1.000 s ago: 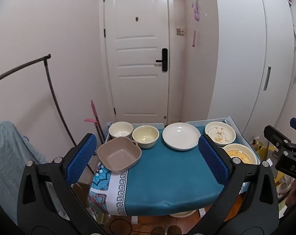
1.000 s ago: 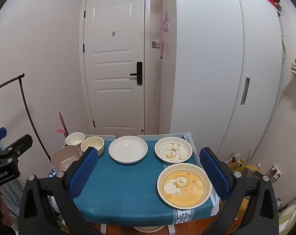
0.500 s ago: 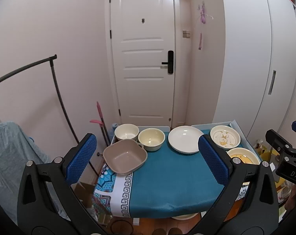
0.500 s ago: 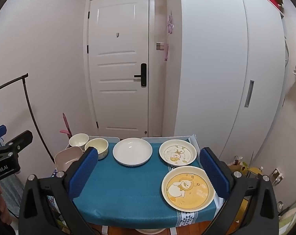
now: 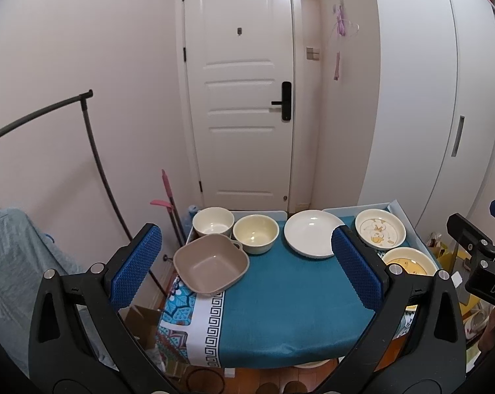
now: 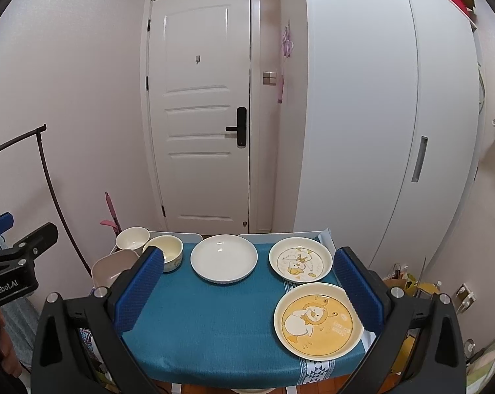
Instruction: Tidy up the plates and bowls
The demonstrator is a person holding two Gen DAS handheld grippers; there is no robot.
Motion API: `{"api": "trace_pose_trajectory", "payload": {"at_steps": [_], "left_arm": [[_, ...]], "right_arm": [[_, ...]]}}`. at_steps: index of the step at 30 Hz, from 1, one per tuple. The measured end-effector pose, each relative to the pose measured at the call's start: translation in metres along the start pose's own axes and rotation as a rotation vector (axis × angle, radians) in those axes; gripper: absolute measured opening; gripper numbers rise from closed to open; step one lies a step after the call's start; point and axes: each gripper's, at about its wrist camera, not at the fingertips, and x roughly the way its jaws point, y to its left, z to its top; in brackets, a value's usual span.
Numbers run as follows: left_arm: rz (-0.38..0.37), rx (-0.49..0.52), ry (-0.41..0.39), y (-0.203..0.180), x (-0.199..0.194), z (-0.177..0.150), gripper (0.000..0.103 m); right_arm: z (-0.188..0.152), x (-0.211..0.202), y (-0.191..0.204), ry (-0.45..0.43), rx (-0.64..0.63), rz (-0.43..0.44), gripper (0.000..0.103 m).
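Note:
A small table with a teal cloth (image 5: 280, 295) (image 6: 208, 321) carries the dishes. At its left: a brown square bowl (image 5: 211, 264) (image 6: 111, 267), a white bowl (image 5: 213, 222) (image 6: 132, 239) and a cream bowl (image 5: 256, 237) (image 6: 167, 251). A plain white plate (image 5: 313, 237) (image 6: 224, 257) lies at the back middle. A cream duck plate (image 5: 380, 232) (image 6: 300, 259) lies at the back right, a yellow duck plate (image 5: 408, 262) (image 6: 318, 320) at the front right. My left gripper (image 5: 247, 269) and right gripper (image 6: 247, 292) are open and empty, above the near edge.
A white door (image 5: 240, 98) stands behind the table, a white wardrobe (image 6: 395, 131) to the right. A curved black rack bar (image 5: 93, 151) and a grey cloth (image 5: 14, 262) are at the left. Clutter lies on the floor at the right (image 6: 408, 282).
Both views have shifted slightly, so the table sits a little lower and further right in the left wrist view. The dishes have not moved. Both grippers stay open.

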Motion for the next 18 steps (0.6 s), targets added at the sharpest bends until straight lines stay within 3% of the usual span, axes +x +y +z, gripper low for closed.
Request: {"api": "trace_pose_trajectory", "payload": {"at_steps": [18], "left_arm": [[0.015,-0.019,-0.006,0.008,0.004,0.0,0.103]], "right_arm": [[0.0,0.004,0.001,0.006,-0.004,0.0,0.103]]}}
